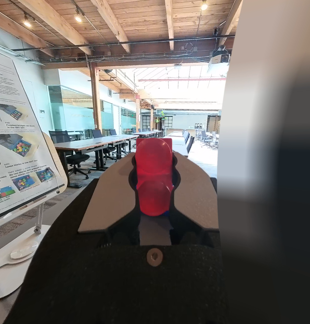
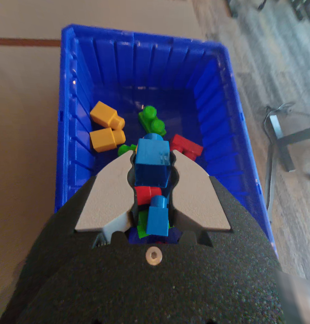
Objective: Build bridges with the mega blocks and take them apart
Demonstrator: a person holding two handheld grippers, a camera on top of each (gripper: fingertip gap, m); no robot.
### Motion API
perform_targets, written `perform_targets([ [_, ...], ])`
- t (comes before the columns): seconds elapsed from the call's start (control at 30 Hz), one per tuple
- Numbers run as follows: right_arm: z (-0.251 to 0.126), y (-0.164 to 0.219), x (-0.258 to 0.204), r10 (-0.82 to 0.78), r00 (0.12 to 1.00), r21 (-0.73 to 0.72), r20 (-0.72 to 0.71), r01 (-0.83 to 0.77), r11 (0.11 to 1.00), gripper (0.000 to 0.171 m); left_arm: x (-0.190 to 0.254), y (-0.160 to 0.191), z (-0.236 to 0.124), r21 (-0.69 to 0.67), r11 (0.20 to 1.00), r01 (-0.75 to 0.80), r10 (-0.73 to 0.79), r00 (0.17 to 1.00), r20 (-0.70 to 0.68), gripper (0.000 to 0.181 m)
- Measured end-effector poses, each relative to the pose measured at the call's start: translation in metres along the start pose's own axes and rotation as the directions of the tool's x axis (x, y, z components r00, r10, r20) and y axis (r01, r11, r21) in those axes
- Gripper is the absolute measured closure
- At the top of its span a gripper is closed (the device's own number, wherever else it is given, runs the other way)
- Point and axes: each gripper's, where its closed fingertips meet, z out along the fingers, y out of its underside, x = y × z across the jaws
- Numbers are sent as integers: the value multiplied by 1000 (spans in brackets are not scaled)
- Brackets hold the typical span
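Left tool [image 1: 154, 175] squeezed a red block [image 1: 154, 177]; right tool [image 2: 152, 168] pinched a blue block [image 2: 151, 164] above the blue bin [image 2: 126, 66] of blocks

1. Left wrist view: daylight enters through the skylight [image 1: 178, 84] and overexposes it, washing out the far desks [image 1: 175, 138].
2. Ceiling spotlights [image 1: 78, 18] show small glare halos.
3. A soft grey-to-dark blur covers the right edge.
4. Wide-angle distortion bends the beams [image 1: 114, 22] and the sign [image 1: 19, 133] at left.
5. Right wrist view: even, dimmer light; motion blur smears the bin [image 2: 150, 57] rim and the floor [image 2: 273, 70].
6. The bin floor lies in shadow.
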Motion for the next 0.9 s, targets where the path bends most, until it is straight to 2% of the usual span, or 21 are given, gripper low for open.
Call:
perform_targets([
  [0.03, 2, 3, -1, 10, 1000, -19, 8, -10, 1000, 135, 0, 0, -1, -1, 1000, 0, 0, 1000, 1, 146],
  [0.07, 2, 4, -2, 24, 1000, -24, 20, -23, 999, 133, 0, 0, -1, 1, 1000, -1, 1, 1000, 1, 146],
  [0.2, -10, -18, -11, 78, 991, 95, 105, -88, 992, 99, -1, 3, -1, -27, 1000, -6, 6, 1000, 7, 146],
  [0.3, -42, -55, -42, 6, 959, 311, 282, -97, 946, 97, 1, 12, 0, -84, 996, -14, 13, 1000, -9, 145],
  [0.37, -77, -80, -75, -126, 907, 467, 402, -84, 880, 100, 1, 21, 3, -145, 989, -33, 32, 999, -12, 145],
  [0.43, -121, -97, -118, -311, 800, 610, 513, -85, 788, 102, 3, 32, 7, -210, 976, -52, 48, 999, -26, 146],
  [0.5, -173, -103, -164, -505, 633, 723, 587, -129, 679, 102, 5, 45, 13, -282, 957, -71, 64, 997, -35, 145],
  [0.57, -223, -101, -205, -667, 449, 794, 595, -199, 574, 100, 5, 57, 19, -348, 933, -89, 81, 996, -39, 145],
  [0.63, -262, -92, -242, -772, 279, 819, 571, -262, 511, 100, 8, 67, 26, -392, 914, -106, 90, 994, -58, 145],
  [0.77, -296, -66, -309, -835, 25, 812, 550, -248, 528, 98, 14, 84, 39, -466, 874, -135, 103, 990, -94, 145],
  [0.9, -302, -43, -360, -845, -88, 830, 527, -159, 534, 100, 20, 101, 49, -534, 830, -164, 114, 985, -127, 145],
])
